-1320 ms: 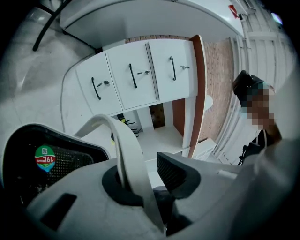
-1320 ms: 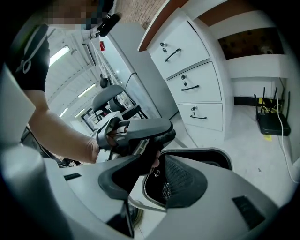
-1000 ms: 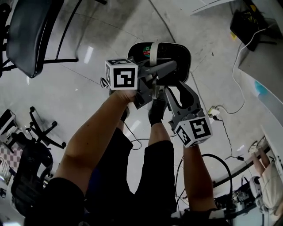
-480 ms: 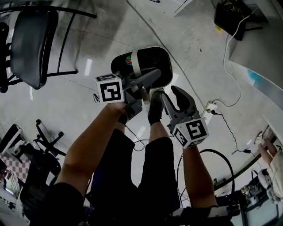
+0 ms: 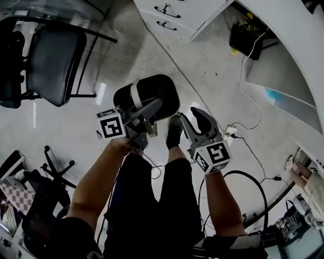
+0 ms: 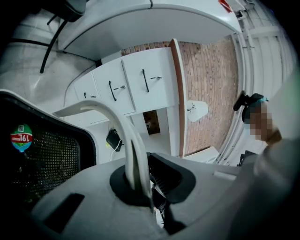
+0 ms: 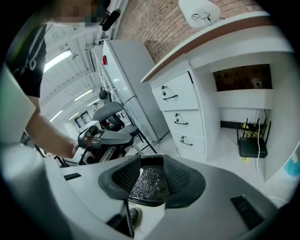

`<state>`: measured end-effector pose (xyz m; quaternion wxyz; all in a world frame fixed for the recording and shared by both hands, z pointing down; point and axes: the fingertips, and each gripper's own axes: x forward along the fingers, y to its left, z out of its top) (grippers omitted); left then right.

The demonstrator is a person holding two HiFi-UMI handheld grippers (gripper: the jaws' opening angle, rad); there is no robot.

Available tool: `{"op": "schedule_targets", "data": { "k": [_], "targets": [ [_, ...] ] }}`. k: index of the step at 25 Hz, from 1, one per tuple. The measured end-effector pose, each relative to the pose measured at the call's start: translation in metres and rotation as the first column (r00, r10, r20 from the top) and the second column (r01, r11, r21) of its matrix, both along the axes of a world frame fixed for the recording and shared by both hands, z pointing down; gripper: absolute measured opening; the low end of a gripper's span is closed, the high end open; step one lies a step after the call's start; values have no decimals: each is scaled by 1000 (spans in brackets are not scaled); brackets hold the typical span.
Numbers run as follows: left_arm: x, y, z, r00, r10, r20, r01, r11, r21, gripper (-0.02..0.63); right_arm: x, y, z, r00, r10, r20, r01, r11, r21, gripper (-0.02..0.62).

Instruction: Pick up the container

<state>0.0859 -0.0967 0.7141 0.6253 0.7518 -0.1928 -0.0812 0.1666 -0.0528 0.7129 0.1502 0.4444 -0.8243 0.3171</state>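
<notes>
The container [image 5: 152,93] is a black oval mesh bin with a white strap handle [image 5: 134,96] and a green sticker [image 6: 21,138]. It hangs above the floor in front of the person's legs. My left gripper [image 5: 152,107] is shut on that handle; in the left gripper view the white handle [image 6: 119,129] runs down between the closed jaws [image 6: 140,183], with the mesh wall [image 6: 47,161] at the left. My right gripper [image 5: 195,114] is to the right of the bin, a small gap apart from its rim. Its jaws [image 7: 150,187] look shut, with nothing of the bin between them.
A black chair [image 5: 50,55] stands at the left and white drawers [image 5: 167,12] at the top under a counter. A black box with cables [image 5: 245,35], a power strip [image 5: 230,132] and loose cords lie on the floor. My shoe [image 5: 174,129] is below the bin.
The bin has risen off the floor in the left gripper's grip, and the right gripper has risen beside it. The drawers and counter have come into view.
</notes>
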Motion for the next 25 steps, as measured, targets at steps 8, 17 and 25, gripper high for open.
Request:
{"op": "schedule_targets", "data": {
  "k": [8, 17, 25],
  "targets": [
    [-36, 10, -116, 994, -102, -32, 102, 995, 4, 11, -4, -6, -109, 999, -48, -8, 48, 997, 56, 127],
    [-60, 38, -241, 986, -149, -79, 151, 988, 20, 11, -12, -11, -244, 996, -94, -15, 95, 981, 171, 126],
    [-71, 50, -334, 985, -154, -79, 159, 986, 57, 11, -23, -17, -354, 994, -111, -6, 109, 965, 238, 123]
  ]
}}
